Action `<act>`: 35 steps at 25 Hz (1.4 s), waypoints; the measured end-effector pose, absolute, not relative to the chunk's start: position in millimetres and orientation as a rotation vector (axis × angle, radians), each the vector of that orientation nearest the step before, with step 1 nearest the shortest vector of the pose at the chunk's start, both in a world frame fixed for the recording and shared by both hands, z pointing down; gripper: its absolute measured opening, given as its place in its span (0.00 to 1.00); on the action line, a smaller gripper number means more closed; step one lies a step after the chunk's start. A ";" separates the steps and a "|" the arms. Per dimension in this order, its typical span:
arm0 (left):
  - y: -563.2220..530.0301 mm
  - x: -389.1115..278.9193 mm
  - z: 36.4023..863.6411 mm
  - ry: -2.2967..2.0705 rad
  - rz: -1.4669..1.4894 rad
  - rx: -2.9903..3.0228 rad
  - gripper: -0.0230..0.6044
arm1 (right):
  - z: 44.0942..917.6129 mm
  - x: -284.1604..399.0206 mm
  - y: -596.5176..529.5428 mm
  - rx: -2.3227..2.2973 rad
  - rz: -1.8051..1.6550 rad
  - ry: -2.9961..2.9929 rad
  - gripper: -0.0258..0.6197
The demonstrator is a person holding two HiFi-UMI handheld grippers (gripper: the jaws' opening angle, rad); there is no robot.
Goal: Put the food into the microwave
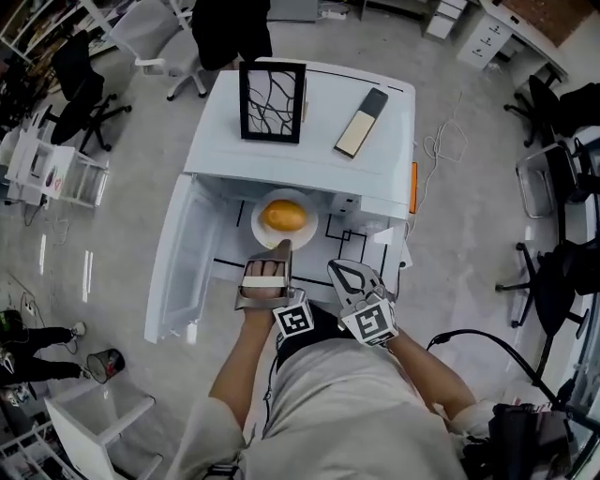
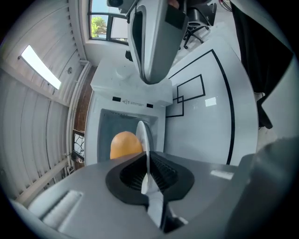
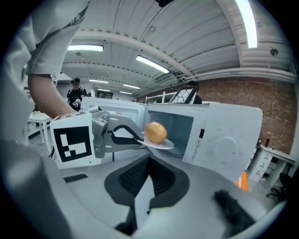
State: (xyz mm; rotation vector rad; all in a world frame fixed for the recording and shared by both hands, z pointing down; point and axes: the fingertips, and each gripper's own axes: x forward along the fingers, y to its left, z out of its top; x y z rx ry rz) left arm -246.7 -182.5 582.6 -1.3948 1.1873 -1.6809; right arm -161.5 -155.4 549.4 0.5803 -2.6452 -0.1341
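Observation:
The food is a round orange piece (image 1: 284, 216) on a white plate (image 1: 263, 227), held just in front of the open white microwave (image 1: 309, 155). My left gripper (image 1: 279, 249) is shut on the plate's near rim. In the left gripper view the plate (image 2: 142, 136) stands edge-on between the pads of the left gripper (image 2: 145, 161), with the food (image 2: 125, 144) before the dark cavity. My right gripper (image 1: 339, 272) hovers beside it on the right, shut with nothing in it. The right gripper view shows the right gripper (image 3: 148, 161), the left gripper (image 3: 135, 138), the plate (image 3: 161, 144) and the food (image 3: 155, 132).
The microwave door (image 1: 176, 262) swings open to the left. On its top stand a black picture frame (image 1: 272, 101) and a flat black-and-beige object (image 1: 361, 122). The white table (image 1: 384, 248) has black lines. Office chairs (image 1: 84, 84) and a standing person (image 1: 230, 28) surround it.

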 end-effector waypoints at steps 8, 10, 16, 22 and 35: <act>-226.2 -282.2 596.1 1.102 -1.640 -1.385 0.08 | 550.1 -189.9 -164.7 0.701 -0.109 -2.616 0.05; -239.2 -287.5 597.0 1.092 -1.626 -1.380 0.08 | 550.3 -192.4 -166.7 0.716 -0.113 -2.608 0.05; -271.2 -297.7 603.9 1.055 -1.606 -1.374 0.08 | 554.5 -197.4 -176.2 0.770 -0.092 -2.589 0.05; -293.0 -303.6 615.8 1.016 -1.620 -1.371 0.08 | 551.0 -202.3 -176.3 0.773 -0.093 -2.584 0.05; -319.4 -305.7 628.7 0.975 -1.627 -1.385 0.08 | 553.9 -212.6 -199.0 0.794 -0.067 -2.585 0.05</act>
